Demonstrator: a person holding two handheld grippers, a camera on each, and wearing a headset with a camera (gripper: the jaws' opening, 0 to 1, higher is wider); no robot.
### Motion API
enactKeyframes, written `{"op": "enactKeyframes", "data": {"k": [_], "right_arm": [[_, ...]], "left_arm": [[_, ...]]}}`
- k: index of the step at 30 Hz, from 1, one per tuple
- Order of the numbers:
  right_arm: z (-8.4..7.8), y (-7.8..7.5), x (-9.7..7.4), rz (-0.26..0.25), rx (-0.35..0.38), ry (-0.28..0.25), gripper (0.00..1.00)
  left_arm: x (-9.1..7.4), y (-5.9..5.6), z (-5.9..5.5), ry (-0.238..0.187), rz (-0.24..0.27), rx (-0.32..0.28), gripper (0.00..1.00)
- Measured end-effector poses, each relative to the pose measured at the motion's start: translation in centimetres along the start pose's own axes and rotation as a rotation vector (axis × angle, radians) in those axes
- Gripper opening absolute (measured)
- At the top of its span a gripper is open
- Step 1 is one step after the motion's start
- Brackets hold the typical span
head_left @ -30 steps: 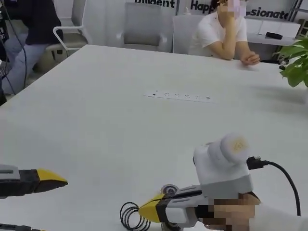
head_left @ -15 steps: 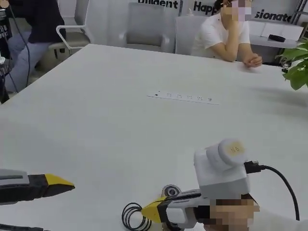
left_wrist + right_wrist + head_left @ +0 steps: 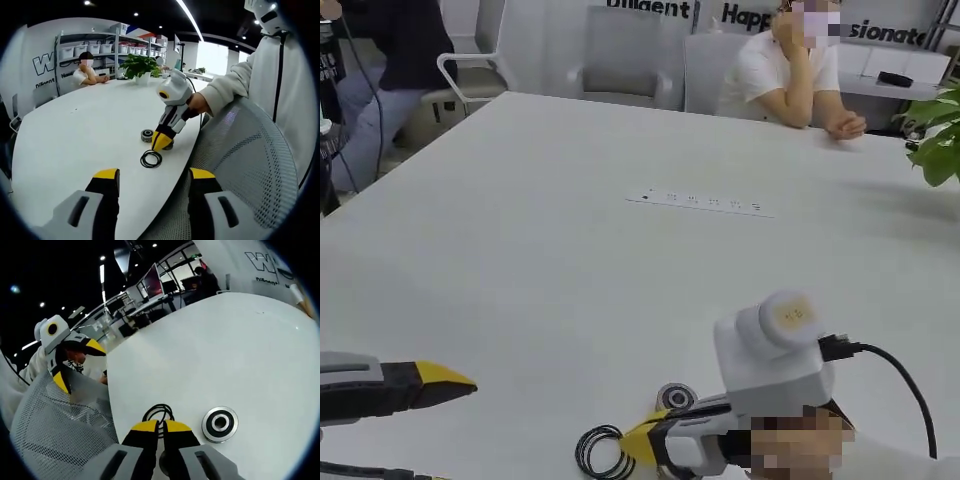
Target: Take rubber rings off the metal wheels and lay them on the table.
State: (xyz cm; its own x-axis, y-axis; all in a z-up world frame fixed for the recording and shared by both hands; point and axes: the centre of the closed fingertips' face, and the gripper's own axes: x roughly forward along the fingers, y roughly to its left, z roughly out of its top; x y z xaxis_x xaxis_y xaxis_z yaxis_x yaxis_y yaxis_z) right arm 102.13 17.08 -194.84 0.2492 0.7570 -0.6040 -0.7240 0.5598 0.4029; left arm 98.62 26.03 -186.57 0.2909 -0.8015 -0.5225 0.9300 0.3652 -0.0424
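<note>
Several black rubber rings (image 3: 600,452) (image 3: 151,158) (image 3: 159,412) lie in a loose pile near the white table's near edge. My right gripper (image 3: 638,440) (image 3: 159,426) is shut, its yellow tips just behind the pile; I see nothing between them. The right gripper (image 3: 161,142) points down at the table in the left gripper view. One metal wheel (image 3: 675,396) (image 3: 147,135) (image 3: 220,424) lies flat beside it. A second dark wheel (image 3: 168,146) sits partly hidden under that gripper. My left gripper (image 3: 445,430) (image 3: 154,175) is open and holds nothing, off to the left; the left gripper (image 3: 70,357) hangs beyond the table edge.
A white power strip (image 3: 700,203) lies mid-table. One person (image 3: 785,75) sits at the far side, another person (image 3: 380,70) at the far left. A plant (image 3: 935,135) stands at the right edge. A mesh chair back (image 3: 240,165) is close to the near table edge.
The head camera has shifted a little. The right gripper's tips have drawn back slightly from the ring pile, which now lies flatter on the table. The left gripper has barely moved.
</note>
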Motion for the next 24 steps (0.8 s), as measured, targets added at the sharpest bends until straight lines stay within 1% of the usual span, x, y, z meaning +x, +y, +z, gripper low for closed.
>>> {"op": "enactKeyframes", "data": {"k": [5,13,24], "right_arm": [[-0.05,-0.13,0.00,-0.010,-0.019,0.006,0.01],[0.09,-0.39,-0.12,-0.021,-0.021,0.001,0.00],[0.57,-0.76,-0.68,-0.031,0.000,-0.023,0.00]], "left_arm": [[0.01,0.01,-0.02,0.000,0.001,-0.001,0.52],[0.02,0.03,-0.07,0.002,0.002,-0.002,0.52],[0.02,0.00,-0.14,0.004,0.001,-0.005,0.52]]}}
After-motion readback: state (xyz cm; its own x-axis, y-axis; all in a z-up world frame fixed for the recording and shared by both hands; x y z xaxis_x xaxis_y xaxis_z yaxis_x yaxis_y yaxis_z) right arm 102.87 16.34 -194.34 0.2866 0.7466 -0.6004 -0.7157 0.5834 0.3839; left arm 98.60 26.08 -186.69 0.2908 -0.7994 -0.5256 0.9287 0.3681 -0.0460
